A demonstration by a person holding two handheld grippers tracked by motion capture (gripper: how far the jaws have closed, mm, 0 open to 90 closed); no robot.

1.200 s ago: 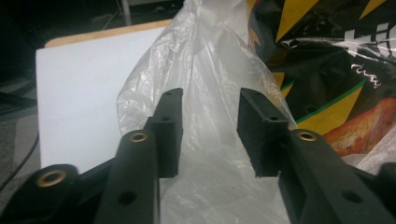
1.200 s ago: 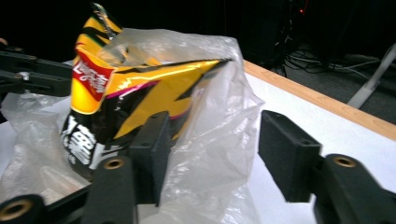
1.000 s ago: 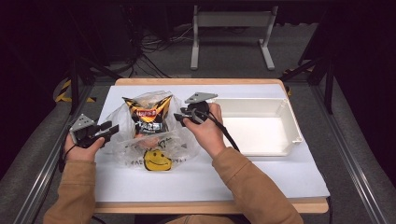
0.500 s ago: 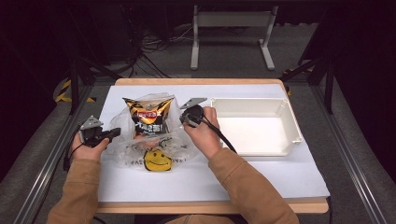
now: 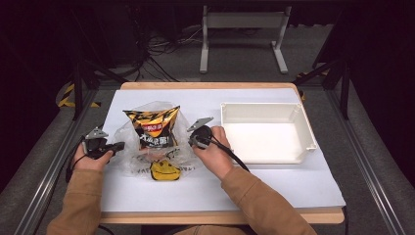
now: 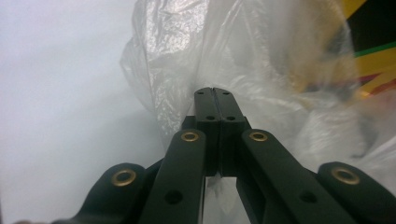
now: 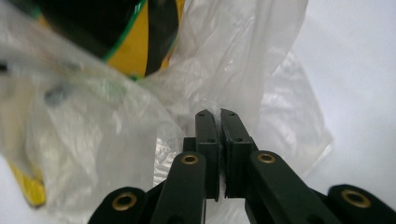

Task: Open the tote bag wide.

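High view: the clear plastic bag [image 5: 147, 147] holding the snack packet [image 5: 152, 128] lies left of the white bin [image 5: 266, 132] on the worktop [image 5: 274, 188]; left tool [image 5: 119, 146] and right tool [image 5: 192, 140] flank it.

Left gripper view: left tool [image 6: 215, 92] pressed together on thin film (could tear); right gripper view: right tool [image 7: 216, 115] pinches film, which may slip.

Bare counter [image 5: 244, 183] open to me below the plastic bag [image 5: 129, 142], white tray [image 5: 266, 110] walling off its right, free strip between bag and tray
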